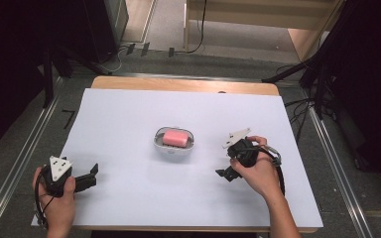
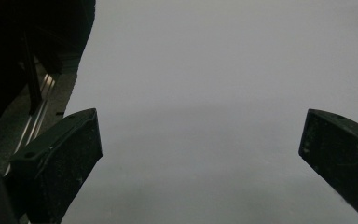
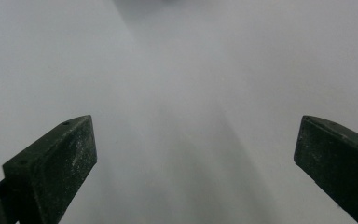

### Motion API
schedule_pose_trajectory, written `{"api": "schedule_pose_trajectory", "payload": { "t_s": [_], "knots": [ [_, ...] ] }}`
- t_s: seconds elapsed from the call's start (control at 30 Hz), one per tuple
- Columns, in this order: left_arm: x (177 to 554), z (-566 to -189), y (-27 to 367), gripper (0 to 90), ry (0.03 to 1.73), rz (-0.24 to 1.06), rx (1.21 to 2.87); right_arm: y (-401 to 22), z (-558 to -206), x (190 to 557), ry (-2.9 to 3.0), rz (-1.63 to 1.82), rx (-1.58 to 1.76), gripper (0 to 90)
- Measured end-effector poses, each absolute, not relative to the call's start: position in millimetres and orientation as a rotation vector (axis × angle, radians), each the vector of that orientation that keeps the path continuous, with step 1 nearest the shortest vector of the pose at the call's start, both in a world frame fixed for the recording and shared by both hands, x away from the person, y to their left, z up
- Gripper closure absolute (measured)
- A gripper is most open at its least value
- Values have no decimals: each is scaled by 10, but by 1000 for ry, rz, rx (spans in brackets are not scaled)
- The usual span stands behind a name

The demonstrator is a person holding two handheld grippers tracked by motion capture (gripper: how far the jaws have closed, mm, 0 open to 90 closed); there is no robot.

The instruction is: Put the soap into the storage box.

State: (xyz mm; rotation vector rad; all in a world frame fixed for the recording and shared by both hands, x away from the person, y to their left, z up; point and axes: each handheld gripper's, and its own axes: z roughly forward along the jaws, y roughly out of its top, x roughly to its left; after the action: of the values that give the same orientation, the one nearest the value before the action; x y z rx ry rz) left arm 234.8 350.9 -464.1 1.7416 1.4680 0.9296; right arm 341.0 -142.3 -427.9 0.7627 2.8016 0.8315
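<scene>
Both grippers rest wide-spread over a white-covered tabletop point(image 1: 129, 119); soap dish at centre.
The pink soap point(image 1: 175, 138) lies in the grey dish point(image 1: 174, 148) at mid-frame. The left gripper point(image 1: 90, 176) sits at lower left, the right gripper point(image 1: 226, 172) at lower right of centre; both sets of jaws are spread, holding nothing.

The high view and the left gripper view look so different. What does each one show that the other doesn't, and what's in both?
High view alone: the pink soap lying in its white dish mid-sheet, both hands, and the right tool.

Left gripper view alone: a close look between the left tool and its two black jaws, spread wide with nothing between them.

Both: the white sheet covering the table, and the metal rail along its left side.
</scene>
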Motion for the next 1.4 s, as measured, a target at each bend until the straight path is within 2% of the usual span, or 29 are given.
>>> {"api": "schedule_pose_trajectory", "payload": {
  "t_s": [1.4],
  "knots": [
    [2346,-4644,3489,0,1467,944,1748,-2259,-4669,3034,2598,961,972,0]
  ]
}}
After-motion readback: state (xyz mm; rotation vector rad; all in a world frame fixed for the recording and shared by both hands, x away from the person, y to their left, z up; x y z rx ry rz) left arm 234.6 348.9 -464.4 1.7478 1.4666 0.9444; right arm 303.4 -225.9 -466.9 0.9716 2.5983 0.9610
